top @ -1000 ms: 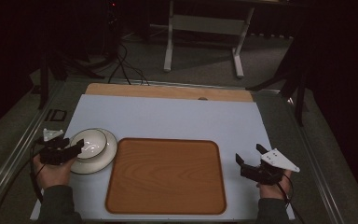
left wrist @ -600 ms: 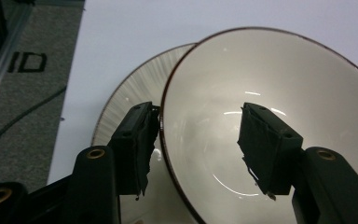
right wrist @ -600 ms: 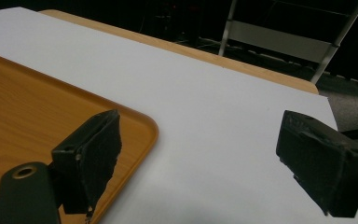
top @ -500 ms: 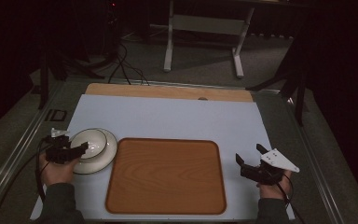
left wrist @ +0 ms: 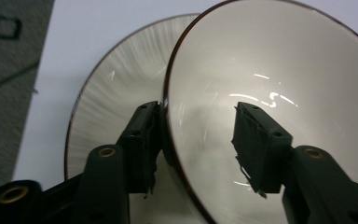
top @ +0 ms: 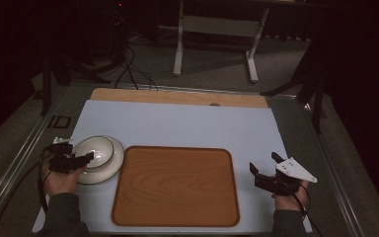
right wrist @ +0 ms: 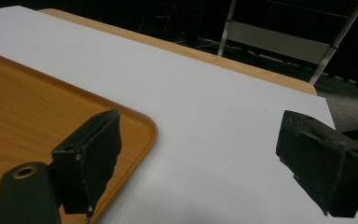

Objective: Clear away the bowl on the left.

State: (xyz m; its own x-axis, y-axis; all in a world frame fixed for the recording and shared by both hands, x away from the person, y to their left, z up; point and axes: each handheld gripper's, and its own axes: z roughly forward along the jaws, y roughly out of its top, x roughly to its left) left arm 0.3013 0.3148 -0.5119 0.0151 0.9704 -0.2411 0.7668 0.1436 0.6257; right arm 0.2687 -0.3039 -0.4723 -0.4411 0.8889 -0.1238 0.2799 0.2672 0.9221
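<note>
Sat at the left side of the white table mat [top: 177,123]: a white bowl [top: 96,150] with a dark rim, nested on a ribbed white plate [top: 109,168], just left of the wooden tray [top: 175,185]; reached in from the near left, the left gripper [top: 81,159], jaws straddling the bowl's near wall; seen up close in the left gripper view, the bowl [left wrist: 279,84] with one pad outside its rim, close against or touching the wall, and the other inside the hollow, apart from the surface; had just been closing, those jaws, with the bowl wall between them, yet not pressed from both sides, so not gripped; lay under the bowl there, the plate [left wrist: 116,88]; rested apart at the near right edge of the mat, the right gripper [top: 265,165], spread wide with nothing between the jaws; showed beyond its jaws in the right gripper view, the tray corner [right wrist: 135,126] and bare mat [right wrist: 205,102]; stood well apart, the two grippers, with the tray between them.
</note>
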